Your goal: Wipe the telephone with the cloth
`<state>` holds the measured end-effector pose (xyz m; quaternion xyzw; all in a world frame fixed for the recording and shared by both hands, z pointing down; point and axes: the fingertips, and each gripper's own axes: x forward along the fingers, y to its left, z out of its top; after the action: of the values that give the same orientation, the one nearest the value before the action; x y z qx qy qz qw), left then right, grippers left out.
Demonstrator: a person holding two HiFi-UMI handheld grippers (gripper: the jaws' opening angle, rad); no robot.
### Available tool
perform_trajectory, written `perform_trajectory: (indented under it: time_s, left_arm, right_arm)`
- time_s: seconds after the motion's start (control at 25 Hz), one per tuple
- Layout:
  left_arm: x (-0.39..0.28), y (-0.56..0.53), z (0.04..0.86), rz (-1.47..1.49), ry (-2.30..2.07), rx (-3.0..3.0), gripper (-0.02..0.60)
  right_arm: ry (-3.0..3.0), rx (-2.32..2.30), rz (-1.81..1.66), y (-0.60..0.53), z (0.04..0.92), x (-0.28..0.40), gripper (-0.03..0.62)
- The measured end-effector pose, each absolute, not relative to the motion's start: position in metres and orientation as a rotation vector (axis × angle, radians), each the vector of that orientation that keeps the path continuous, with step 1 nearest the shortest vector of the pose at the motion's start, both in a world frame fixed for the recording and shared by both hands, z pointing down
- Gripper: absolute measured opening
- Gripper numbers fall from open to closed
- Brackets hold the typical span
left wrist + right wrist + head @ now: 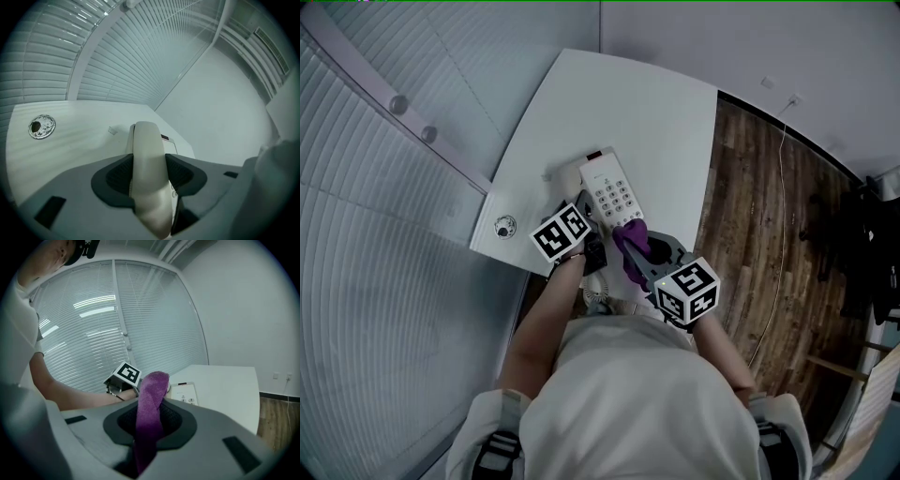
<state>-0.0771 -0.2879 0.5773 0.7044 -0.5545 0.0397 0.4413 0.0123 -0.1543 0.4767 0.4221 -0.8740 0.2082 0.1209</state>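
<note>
The telephone [614,192] sits on the white table [656,122], close to its near edge, keypad up. A round fitting [504,226] is set in the near-left corner of the table.

Left gripper [149,180]: jaws set wide, both dark pads pressed against the sides of the white handset [146,140]. The grip is on the handset's near end; its far end points toward the far edge of the table. The handset lies along the left side of the telephone. Whether it is lifted clear of the cradle cannot be told.

Right gripper [149,420]: jaws closed on the purple cloth [152,394]. A folded end of the cloth stands up out of the jaws. In the head view the cloth [630,242] is at the near end of the telephone, just beside the keypad. Contact between the two cannot be confirmed.

Both grippers are held over the near edge of the table, side by side.
</note>
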Motion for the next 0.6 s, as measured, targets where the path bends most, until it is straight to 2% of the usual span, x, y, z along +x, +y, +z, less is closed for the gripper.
perform_trajectory:
  time_s: [0.48, 0.6]
  left_arm:
    - [-0.066, -0.289, 0.566, 0.058, -1.334, 1.805, 0.226]
    - [-0.061, -0.289, 0.559, 0.029, -1.299, 1.814, 0.270]
  right_arm:
    - [-2.570, 1.195, 0.607, -0.162, 0.476, 0.014, 0.060]
    - [-2.577, 1.179, 0.604, -0.162, 0.475, 0.014, 0.060]
